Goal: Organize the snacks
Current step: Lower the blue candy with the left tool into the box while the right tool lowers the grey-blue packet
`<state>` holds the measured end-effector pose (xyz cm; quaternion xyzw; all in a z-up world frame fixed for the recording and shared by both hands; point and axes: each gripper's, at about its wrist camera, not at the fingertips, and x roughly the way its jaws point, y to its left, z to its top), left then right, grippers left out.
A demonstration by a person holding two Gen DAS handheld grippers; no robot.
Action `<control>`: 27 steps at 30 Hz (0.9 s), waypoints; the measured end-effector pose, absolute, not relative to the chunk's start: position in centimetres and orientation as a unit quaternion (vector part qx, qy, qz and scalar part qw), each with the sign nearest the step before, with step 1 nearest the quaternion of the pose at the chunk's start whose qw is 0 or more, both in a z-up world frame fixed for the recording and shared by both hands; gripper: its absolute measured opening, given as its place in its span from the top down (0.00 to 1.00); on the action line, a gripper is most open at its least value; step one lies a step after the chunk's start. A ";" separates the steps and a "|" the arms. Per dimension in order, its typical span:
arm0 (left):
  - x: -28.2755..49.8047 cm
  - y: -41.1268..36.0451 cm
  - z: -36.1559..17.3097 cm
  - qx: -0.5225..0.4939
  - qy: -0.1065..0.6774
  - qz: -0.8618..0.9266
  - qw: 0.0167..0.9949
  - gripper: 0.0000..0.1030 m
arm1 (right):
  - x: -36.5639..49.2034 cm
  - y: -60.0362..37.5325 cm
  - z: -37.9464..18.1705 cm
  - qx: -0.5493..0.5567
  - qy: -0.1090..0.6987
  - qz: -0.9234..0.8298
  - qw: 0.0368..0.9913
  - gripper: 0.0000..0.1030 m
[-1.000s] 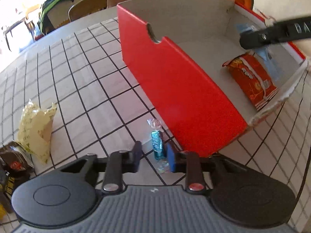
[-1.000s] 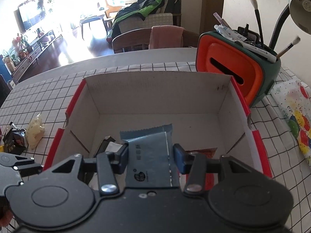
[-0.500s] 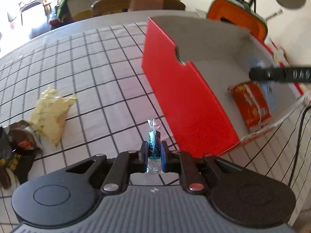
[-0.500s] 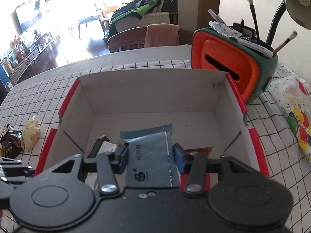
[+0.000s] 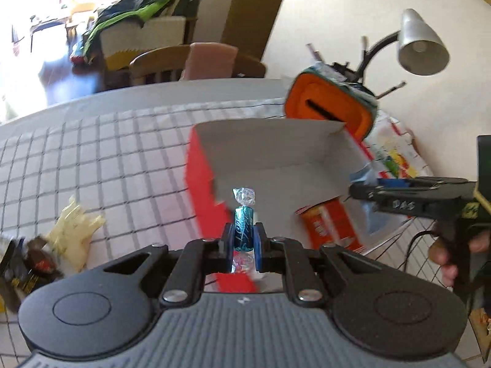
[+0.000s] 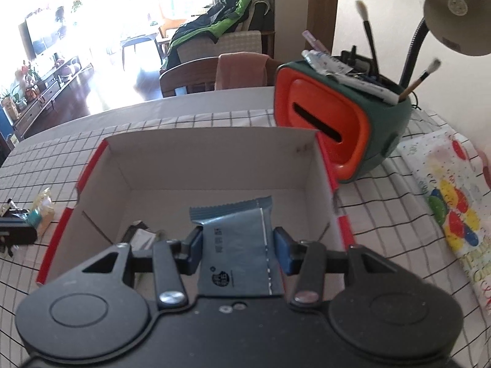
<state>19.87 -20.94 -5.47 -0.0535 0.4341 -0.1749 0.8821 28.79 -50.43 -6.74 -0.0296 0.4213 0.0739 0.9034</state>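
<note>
My left gripper [image 5: 243,247] is shut on a small teal wrapped candy [image 5: 243,228], held upright in the air in front of the red cardboard box's [image 5: 199,184] near left wall. My right gripper [image 6: 238,250] is shut on a blue-grey foil snack packet [image 6: 239,245] over the open box [image 6: 214,156]. Inside the box lie an orange-red chip bag [image 5: 328,230] and a dark-and-white wrapper [image 6: 139,236]. The right gripper with its blue-grey packet also shows in the left wrist view [image 5: 366,184], over the box's right side. In the right wrist view, the left gripper [image 6: 15,233] shows at the far left edge.
A pale yellow snack bag [image 5: 75,230] and dark wrappers [image 5: 27,271] lie on the checked tablecloth left of the box. An orange-and-green pen holder [image 6: 337,128] with brushes stands behind the box's right corner, under a desk lamp [image 6: 454,9]. A colourful balloon-print sheet [image 6: 451,202] lies at right.
My left gripper closed on the teal candy and lifted it off the tablecloth, rolling level. My right gripper, still holding the blue-grey packet, has shifted a little over the box.
</note>
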 end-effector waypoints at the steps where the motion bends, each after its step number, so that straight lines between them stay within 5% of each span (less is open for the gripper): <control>1: 20.2 -21.8 -5.4 -0.046 0.434 -0.179 0.882 0.88 | 28.9 -50.7 -6.8 -0.030 0.424 0.075 0.902 0.55; 27: 23.9 -31.1 -12.5 0.104 0.528 -0.179 0.823 0.88 | 30.5 -50.5 -11.6 -0.053 0.492 0.074 0.866 0.56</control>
